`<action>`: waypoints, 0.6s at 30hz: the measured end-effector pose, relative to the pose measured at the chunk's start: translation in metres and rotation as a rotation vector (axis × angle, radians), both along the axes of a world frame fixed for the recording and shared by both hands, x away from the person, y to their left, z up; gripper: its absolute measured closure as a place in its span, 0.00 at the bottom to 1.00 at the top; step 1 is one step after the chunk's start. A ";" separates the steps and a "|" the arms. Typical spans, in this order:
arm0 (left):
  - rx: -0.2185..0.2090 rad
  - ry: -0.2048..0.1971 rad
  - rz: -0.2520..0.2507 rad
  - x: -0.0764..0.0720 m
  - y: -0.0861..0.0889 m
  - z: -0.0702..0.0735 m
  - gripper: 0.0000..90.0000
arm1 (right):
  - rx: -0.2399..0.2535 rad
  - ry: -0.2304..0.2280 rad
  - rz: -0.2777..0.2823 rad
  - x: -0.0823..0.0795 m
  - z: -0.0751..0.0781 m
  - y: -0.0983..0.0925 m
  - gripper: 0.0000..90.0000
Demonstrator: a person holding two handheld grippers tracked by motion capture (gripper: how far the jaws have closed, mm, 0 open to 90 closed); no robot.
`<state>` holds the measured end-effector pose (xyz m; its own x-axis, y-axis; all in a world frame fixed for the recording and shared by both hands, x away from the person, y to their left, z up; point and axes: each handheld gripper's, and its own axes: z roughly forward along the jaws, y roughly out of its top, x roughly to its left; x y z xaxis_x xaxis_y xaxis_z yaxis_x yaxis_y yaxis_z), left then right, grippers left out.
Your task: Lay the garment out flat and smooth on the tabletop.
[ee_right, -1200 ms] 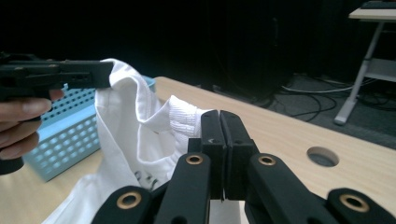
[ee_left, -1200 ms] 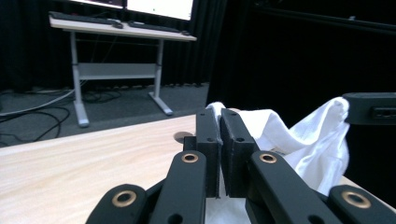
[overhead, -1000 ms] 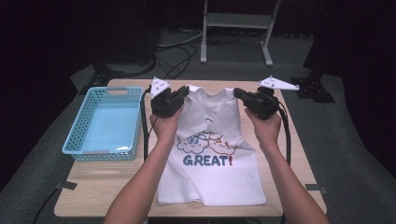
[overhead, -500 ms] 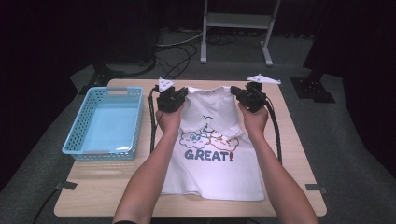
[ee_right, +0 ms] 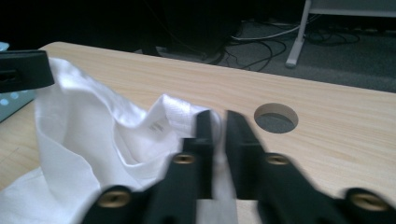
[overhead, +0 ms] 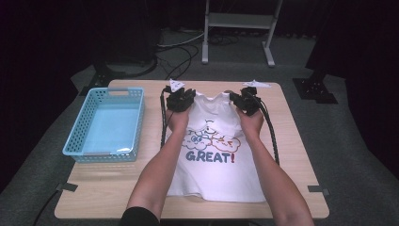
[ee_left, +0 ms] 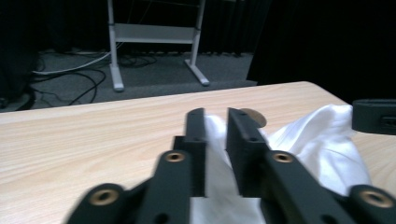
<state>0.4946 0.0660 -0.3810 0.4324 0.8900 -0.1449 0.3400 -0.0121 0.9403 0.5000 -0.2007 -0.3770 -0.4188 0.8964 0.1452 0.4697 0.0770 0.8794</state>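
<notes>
A white T-shirt [overhead: 214,155] with a cartoon print and the word GREAT! lies face up on the wooden table [overhead: 117,188], its collar toward the far edge. My left gripper [overhead: 181,96] is shut on the shirt's left shoulder; in the left gripper view white cloth [ee_left: 217,158] is pinched between its jaws [ee_left: 215,121]. At the other shoulder my right gripper [overhead: 242,98] is shut on cloth too, with white fabric [ee_right: 140,135] bunched beside its jaws [ee_right: 218,123]. The shoulders are lifted slightly off the table.
An empty light blue basket [overhead: 106,123] stands at the table's left side. A round cable hole [ee_right: 276,117] sits in the tabletop near the right gripper. Beyond the far edge are a metal stand [overhead: 237,28] and floor cables [overhead: 176,52].
Both grippers have moved toward the far edge of the table, drawing the shirt's shoulders with them, so the shirt has slid away from the near edge.
</notes>
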 end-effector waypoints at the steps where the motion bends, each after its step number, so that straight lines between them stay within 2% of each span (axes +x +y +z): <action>1: 0.007 -0.001 0.005 -0.001 0.001 0.001 0.81 | 0.008 0.004 -0.002 0.000 0.000 -0.002 0.84; 6: -0.006 0.009 0.005 -0.008 0.007 0.009 0.70 | -0.003 0.002 0.004 -0.005 0.008 -0.006 0.74; 11: 0.000 -0.005 -0.006 -0.027 0.010 0.014 0.65 | -0.038 -0.006 0.030 -0.020 0.016 -0.007 0.69; 12: 0.000 -0.005 -0.006 -0.027 0.010 0.014 0.64 | -0.038 -0.006 0.030 -0.020 0.016 -0.007 0.69; 18: -0.009 -0.004 -0.018 -0.056 0.015 0.012 0.61 | -0.047 0.016 0.047 -0.045 0.014 -0.007 0.65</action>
<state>0.4383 0.0809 -0.3693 0.4486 0.8809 -0.1511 0.3359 -0.0095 0.9419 0.4554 -0.2076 -0.3631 -0.4585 0.8818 0.1102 0.4784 0.1405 0.8668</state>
